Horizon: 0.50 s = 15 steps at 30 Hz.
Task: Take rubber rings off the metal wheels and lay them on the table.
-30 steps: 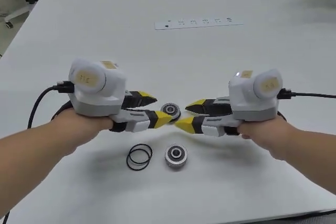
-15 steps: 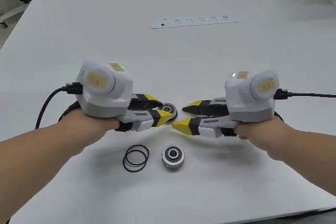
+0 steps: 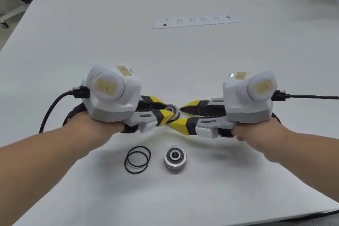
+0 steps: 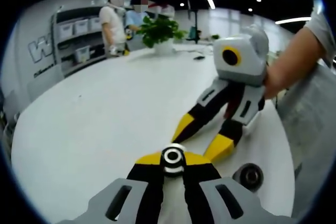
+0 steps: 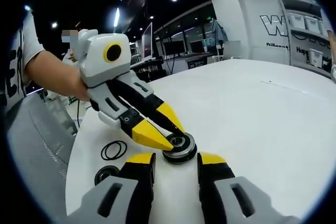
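Left gripper view: left gripper clenches a metal wheel; right gripper, jaws parted, should next pinch off its rubber ring.

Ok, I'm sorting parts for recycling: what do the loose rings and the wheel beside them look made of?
The rings are thin matte black loops, probably rubber. The wheel has a bright silvery rim and hub, apparently metal; its dark middle band is unclear.

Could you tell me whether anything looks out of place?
Nothing stands out: the left gripper holds a metal wheel, the right gripper is open; rubber rings and a second wheel lie on the table.
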Each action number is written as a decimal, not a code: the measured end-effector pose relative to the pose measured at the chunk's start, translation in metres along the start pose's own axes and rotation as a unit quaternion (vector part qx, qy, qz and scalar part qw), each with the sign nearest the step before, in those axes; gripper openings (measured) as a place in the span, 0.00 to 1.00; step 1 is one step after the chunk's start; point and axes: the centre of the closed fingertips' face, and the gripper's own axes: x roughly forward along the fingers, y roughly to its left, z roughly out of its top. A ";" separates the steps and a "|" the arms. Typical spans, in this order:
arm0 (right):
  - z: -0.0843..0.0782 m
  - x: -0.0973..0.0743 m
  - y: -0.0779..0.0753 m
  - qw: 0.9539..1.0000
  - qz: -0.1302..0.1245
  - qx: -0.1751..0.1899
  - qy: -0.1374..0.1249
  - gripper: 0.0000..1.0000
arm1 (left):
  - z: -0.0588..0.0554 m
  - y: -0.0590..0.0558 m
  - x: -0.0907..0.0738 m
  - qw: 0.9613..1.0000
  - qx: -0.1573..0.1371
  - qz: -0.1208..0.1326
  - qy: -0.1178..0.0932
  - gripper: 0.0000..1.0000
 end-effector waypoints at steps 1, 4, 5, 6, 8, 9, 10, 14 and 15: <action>0.001 0.002 -0.001 1.000 -0.001 0.000 -0.001 0.28 | 0.000 0.000 0.001 1.000 -0.001 0.001 0.000 0.14; 0.000 0.004 -0.002 1.000 -0.006 -0.004 0.003 0.28 | 0.000 -0.002 0.000 1.000 -0.004 0.006 -0.001 0.14; 0.000 0.005 -0.003 1.000 -0.007 -0.005 0.004 0.27 | 0.000 -0.003 0.001 1.000 -0.007 0.006 -0.002 0.14; -0.002 0.005 -0.003 1.000 -0.009 -0.004 0.007 0.26 | 0.000 -0.002 0.001 1.000 -0.010 0.005 -0.004 0.14; -0.003 0.005 -0.003 1.000 -0.008 -0.009 0.010 0.25 | 0.000 -0.004 0.000 1.000 -0.012 0.006 -0.005 0.14; -0.003 0.005 -0.003 1.000 -0.008 -0.011 0.011 0.24 | 0.000 -0.004 0.001 1.000 -0.012 0.006 -0.005 0.14; -0.004 0.005 -0.002 1.000 -0.006 -0.010 0.012 0.24 | 0.000 -0.004 0.000 1.000 -0.012 0.006 -0.005 0.14; -0.004 0.002 -0.002 1.000 -0.005 -0.006 0.015 0.23 | 0.000 -0.005 0.000 1.000 -0.013 0.008 -0.004 0.14; -0.005 0.002 -0.002 1.000 -0.005 -0.005 0.016 0.22 | 0.000 -0.005 0.000 1.000 -0.013 0.007 -0.004 0.14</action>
